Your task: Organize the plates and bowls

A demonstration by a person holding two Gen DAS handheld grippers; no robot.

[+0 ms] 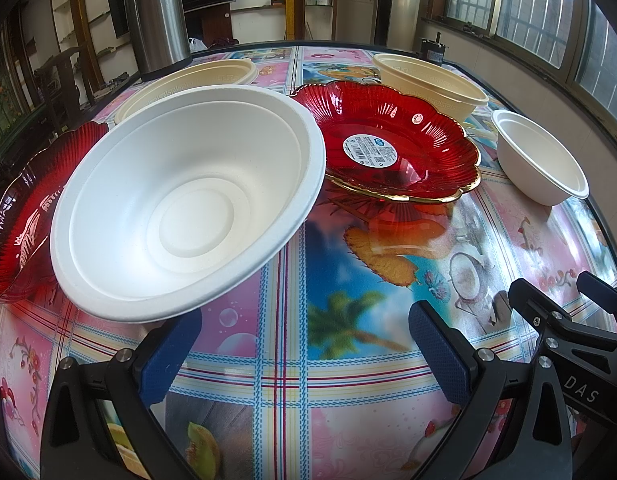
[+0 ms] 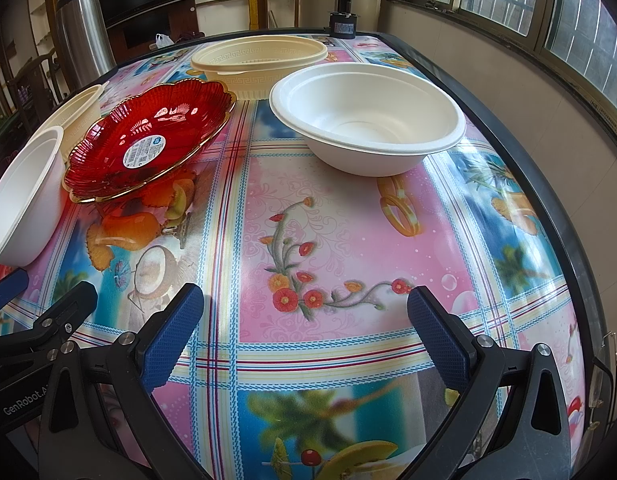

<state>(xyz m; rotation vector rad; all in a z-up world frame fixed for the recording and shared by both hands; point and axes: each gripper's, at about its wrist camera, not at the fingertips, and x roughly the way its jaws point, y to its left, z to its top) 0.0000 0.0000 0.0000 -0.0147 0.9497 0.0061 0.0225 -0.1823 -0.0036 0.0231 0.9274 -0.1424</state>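
Note:
In the left wrist view a large white bowl (image 1: 188, 204) stands close ahead of my open, empty left gripper (image 1: 304, 360), its near rim just above the left finger. A red fluted plate (image 1: 396, 140) with a round label lies behind it, and a second red plate (image 1: 20, 216) sits at the far left. Two cream bowls (image 1: 184, 80) (image 1: 432, 80) and a small white bowl (image 1: 544, 160) stand further back. In the right wrist view my right gripper (image 2: 304, 340) is open and empty above the tablecloth, with a white bowl (image 2: 368, 116), a cream bowl (image 2: 260, 60) and the red plate (image 2: 148, 140) ahead.
A steel thermos (image 1: 160, 16) stands at the table's far left corner. The table's dark edge (image 2: 556, 208) runs along the right, close to the wall under the windows. The right gripper's body (image 1: 568, 320) shows at the lower right of the left wrist view.

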